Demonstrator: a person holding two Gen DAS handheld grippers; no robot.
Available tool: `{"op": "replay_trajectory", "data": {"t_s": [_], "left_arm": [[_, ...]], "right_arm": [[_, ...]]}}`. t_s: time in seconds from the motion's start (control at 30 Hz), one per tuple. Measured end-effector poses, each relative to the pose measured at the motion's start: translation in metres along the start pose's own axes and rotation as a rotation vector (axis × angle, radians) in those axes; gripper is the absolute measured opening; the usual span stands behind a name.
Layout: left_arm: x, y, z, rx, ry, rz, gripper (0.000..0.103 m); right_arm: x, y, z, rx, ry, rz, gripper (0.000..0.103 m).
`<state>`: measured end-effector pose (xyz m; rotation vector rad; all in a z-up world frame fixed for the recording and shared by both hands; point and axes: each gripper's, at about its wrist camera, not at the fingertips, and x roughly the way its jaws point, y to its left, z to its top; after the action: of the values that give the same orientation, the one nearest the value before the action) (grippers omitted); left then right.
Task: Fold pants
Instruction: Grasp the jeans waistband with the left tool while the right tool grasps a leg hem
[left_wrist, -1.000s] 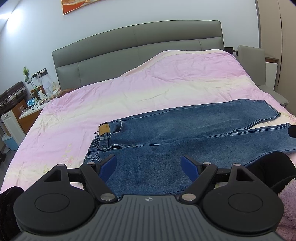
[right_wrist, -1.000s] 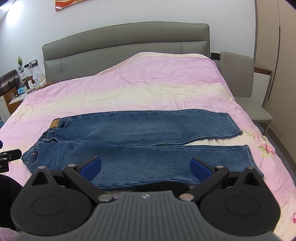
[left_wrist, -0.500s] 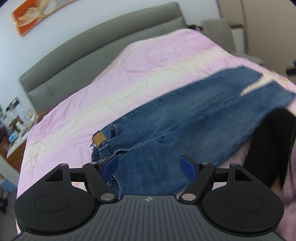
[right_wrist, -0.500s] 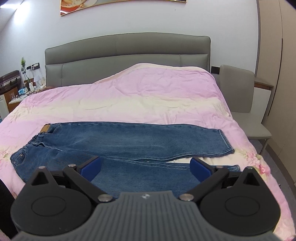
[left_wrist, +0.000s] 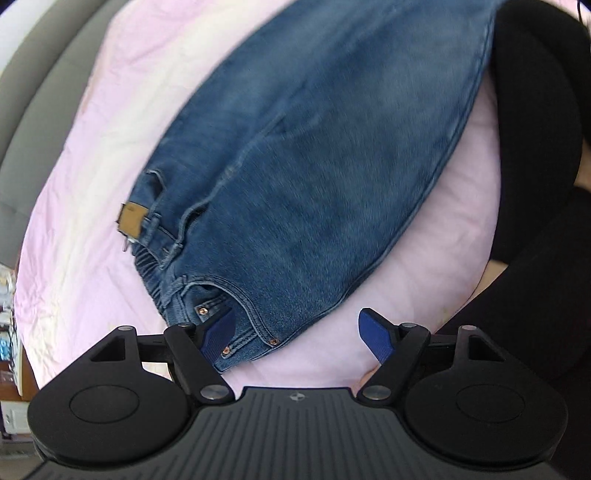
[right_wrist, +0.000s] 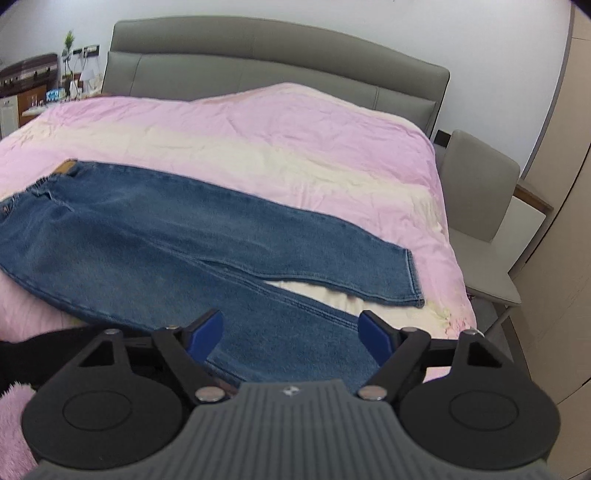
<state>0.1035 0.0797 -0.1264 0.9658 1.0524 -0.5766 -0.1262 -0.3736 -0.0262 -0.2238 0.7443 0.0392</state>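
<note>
Blue jeans (left_wrist: 314, 166) lie flat on the pink duvet (left_wrist: 92, 147), with the tan waist patch (left_wrist: 133, 218) to the left. My left gripper (left_wrist: 297, 332) is open and points steeply down at the near waistband corner. Its left pad (left_wrist: 218, 332) is over the front pocket; its right pad is over bare duvet. In the right wrist view the jeans (right_wrist: 166, 236) stretch from waist at left to hems at right, the two legs parting. My right gripper (right_wrist: 291, 334) hovers over the near leg with its jaws closing. The denim lies between the pads, which do not press on it.
A person's black-clad leg (left_wrist: 535, 147) stands at the bed's near edge, right of the left gripper. A grey headboard (right_wrist: 277, 55) backs the bed. A grey chair (right_wrist: 480, 206) and a wooden wardrobe stand at the right, a cluttered nightstand (right_wrist: 29, 92) at far left.
My left gripper has dropped, rolled and tipped down onto the waistband corner. My right gripper has moved right along the near leg, and its jaws have narrowed.
</note>
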Motion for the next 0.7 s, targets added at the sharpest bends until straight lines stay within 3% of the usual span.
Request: {"op": "replay_trajectory", "data": {"t_s": [0.13, 0.27, 0.47, 0.57, 0.63, 0.67, 0.7], "left_arm": [[0.034, 0.005, 0.009, -0.015, 0.073, -0.031, 0.089], [0.069, -0.007, 0.013, 0.078, 0.17, -0.014, 0.089], [0.095, -0.021, 0.014, 0.161, 0.21, 0.039, 0.095], [0.099, -0.027, 0.013, 0.199, 0.211, 0.083, 0.098], [0.1, -0.03, 0.013, 0.214, 0.213, 0.123, 0.098], [0.099, -0.032, 0.013, 0.225, 0.21, 0.143, 0.097], [0.097, -0.033, 0.012, 0.233, 0.206, 0.166, 0.089]], "right_arm": [[0.019, -0.017, -0.021, -0.035, 0.098, -0.008, 0.066], [0.033, -0.033, -0.042, -0.086, 0.177, 0.004, 0.065], [0.062, -0.037, -0.07, -0.205, 0.296, 0.027, 0.065], [0.082, -0.034, -0.078, -0.258, 0.317, 0.01, 0.065], [0.093, -0.033, -0.082, -0.269, 0.32, -0.012, 0.06], [0.099, -0.033, -0.084, -0.269, 0.324, -0.021, 0.049], [0.104, -0.033, -0.085, -0.275, 0.333, -0.038, 0.041]]}}
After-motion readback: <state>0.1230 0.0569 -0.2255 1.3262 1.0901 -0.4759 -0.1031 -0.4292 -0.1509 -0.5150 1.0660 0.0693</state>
